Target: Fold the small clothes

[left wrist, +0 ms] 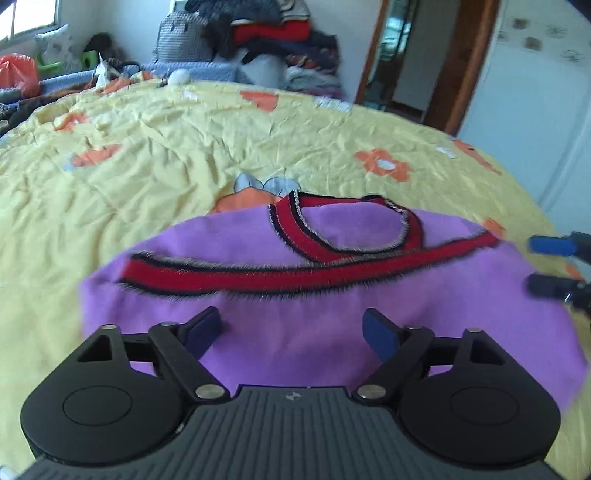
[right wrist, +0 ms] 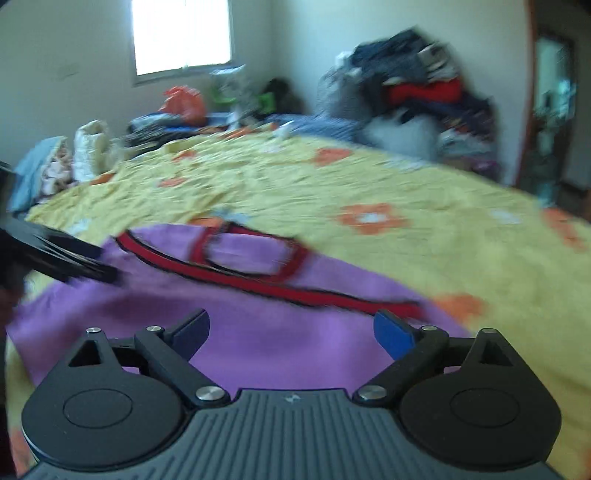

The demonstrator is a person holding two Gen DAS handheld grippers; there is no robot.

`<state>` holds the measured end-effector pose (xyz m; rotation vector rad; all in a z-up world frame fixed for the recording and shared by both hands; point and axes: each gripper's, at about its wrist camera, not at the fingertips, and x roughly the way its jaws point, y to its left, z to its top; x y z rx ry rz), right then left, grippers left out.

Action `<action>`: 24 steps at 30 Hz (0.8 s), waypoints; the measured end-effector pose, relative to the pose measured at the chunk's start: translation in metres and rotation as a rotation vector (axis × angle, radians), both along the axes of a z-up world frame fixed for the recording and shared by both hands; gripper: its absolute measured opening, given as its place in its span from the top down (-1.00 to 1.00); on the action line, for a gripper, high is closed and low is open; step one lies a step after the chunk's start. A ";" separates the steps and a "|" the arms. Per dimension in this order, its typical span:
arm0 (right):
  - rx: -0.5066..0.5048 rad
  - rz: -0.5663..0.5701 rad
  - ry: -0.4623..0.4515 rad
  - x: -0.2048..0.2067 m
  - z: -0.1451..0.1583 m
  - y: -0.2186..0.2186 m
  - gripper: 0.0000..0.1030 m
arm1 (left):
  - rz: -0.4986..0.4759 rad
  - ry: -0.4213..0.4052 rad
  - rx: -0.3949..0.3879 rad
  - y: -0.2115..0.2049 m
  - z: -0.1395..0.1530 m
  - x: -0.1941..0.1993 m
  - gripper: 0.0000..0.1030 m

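Observation:
A small purple garment (left wrist: 295, 332) with red, black-edged trim (left wrist: 295, 269) lies flat on the yellow flowered bedspread (left wrist: 166, 155). My left gripper (left wrist: 293, 332) is open just above its near part, with nothing between the fingers. My right gripper (right wrist: 291, 332) is open and empty over the same garment (right wrist: 258, 350), near its right end. The right gripper's blue fingertips (left wrist: 546, 245) show at the right edge of the left wrist view. The left gripper (right wrist: 74, 264) shows as a dark blur at the left of the right wrist view.
A tall pile of clothes (left wrist: 258, 33) stands against the far wall beyond the bed. An orange bag (left wrist: 18, 74) and other clutter lie at the far left edge. A doorway (left wrist: 417, 55) is at the far right. A window (right wrist: 181, 33) is behind.

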<state>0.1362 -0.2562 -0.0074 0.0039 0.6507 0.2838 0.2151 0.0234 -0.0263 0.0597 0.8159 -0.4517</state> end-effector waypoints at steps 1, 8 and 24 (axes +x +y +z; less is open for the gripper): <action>0.025 0.019 0.021 0.020 -0.007 0.013 -0.87 | 0.005 -0.015 0.046 -0.010 -0.007 0.006 -0.61; -0.054 -0.067 0.107 0.074 -0.061 0.021 -1.00 | 0.117 -0.105 0.108 0.007 -0.036 0.032 -1.00; 0.000 -0.131 0.024 0.011 -0.039 0.032 -1.00 | 0.109 -0.035 0.007 0.012 -0.014 -0.029 -0.90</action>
